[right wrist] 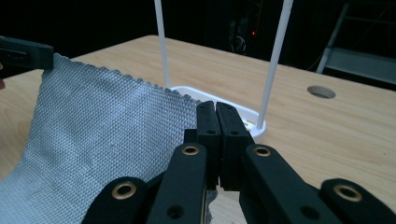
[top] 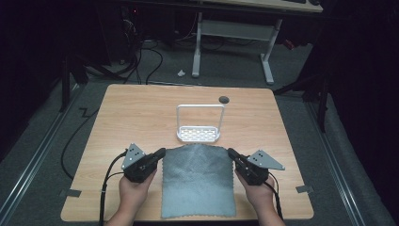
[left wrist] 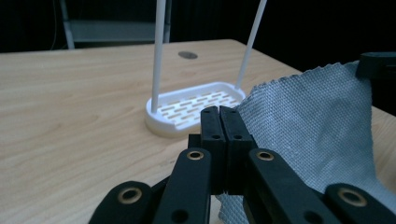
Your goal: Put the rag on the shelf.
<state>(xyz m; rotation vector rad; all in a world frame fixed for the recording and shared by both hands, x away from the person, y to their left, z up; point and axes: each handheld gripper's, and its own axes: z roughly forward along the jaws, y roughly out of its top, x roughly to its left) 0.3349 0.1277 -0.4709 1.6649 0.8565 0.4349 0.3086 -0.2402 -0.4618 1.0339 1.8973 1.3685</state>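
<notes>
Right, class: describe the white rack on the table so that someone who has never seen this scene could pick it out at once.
Start at the wooden table and look to its middle, just beyond the far edge of the grey cloth. There stands the white rack: a small slotted tray with a tall thin hoop rising from its ends. It is the one white, upright thing there; the cloth is grey and soft, gripped at its far corners.

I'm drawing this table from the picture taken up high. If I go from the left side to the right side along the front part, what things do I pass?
Left gripper → grey cloth → right gripper. Each gripper is shut on a far corner of the cloth.
</notes>
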